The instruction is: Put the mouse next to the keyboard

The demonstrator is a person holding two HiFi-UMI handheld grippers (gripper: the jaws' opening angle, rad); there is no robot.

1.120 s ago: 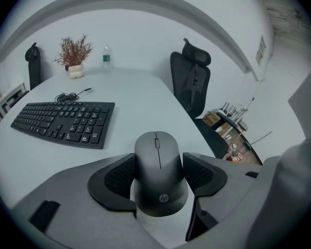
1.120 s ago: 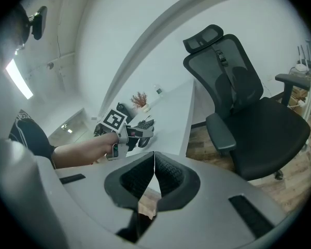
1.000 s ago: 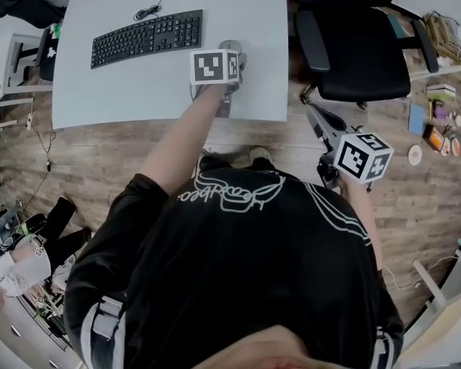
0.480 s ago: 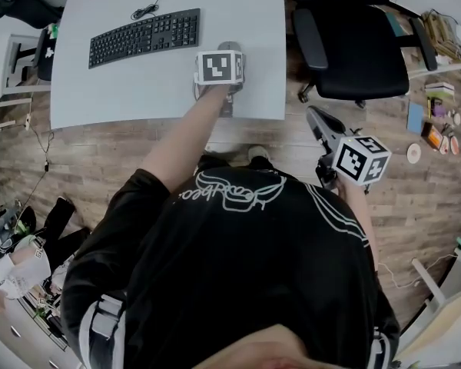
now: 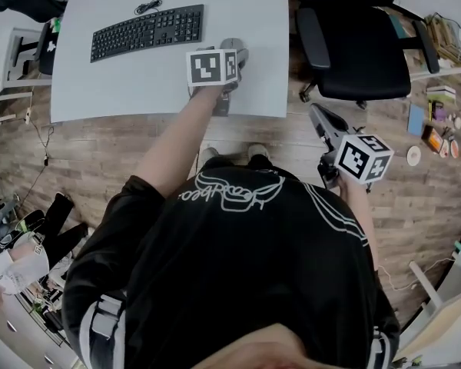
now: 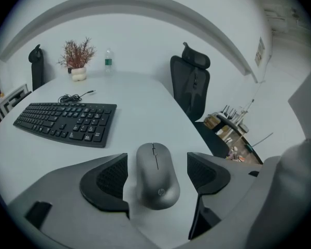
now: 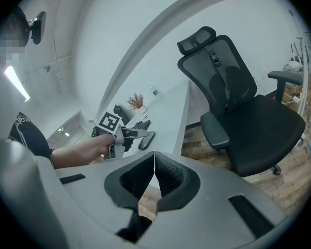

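A grey mouse (image 6: 156, 175) lies flat on the white desk (image 6: 145, 102), to the right of the black keyboard (image 6: 65, 122) and a short gap from it. My left gripper (image 6: 156, 176) straddles the mouse. Its jaws are opening, and desk shows between each pad and the mouse's sides. From the head view, the marker cube hides most of the mouse (image 5: 232, 48) beside the keyboard (image 5: 147, 31). My right gripper (image 5: 316, 118) hangs over the wooden floor off the desk's right corner, jaws shut with nothing between them.
A black office chair (image 5: 353, 44) stands right of the desk. A potted dried plant (image 6: 78, 61) and a small bottle (image 6: 108, 61) sit at the desk's far end. Cluttered shelves (image 5: 438, 91) line the right wall. The keyboard's coiled cable (image 6: 75, 96) lies behind it.
Little differs: the left gripper's cube has shifted slightly left over the mouse. The right gripper hangs in the same place.
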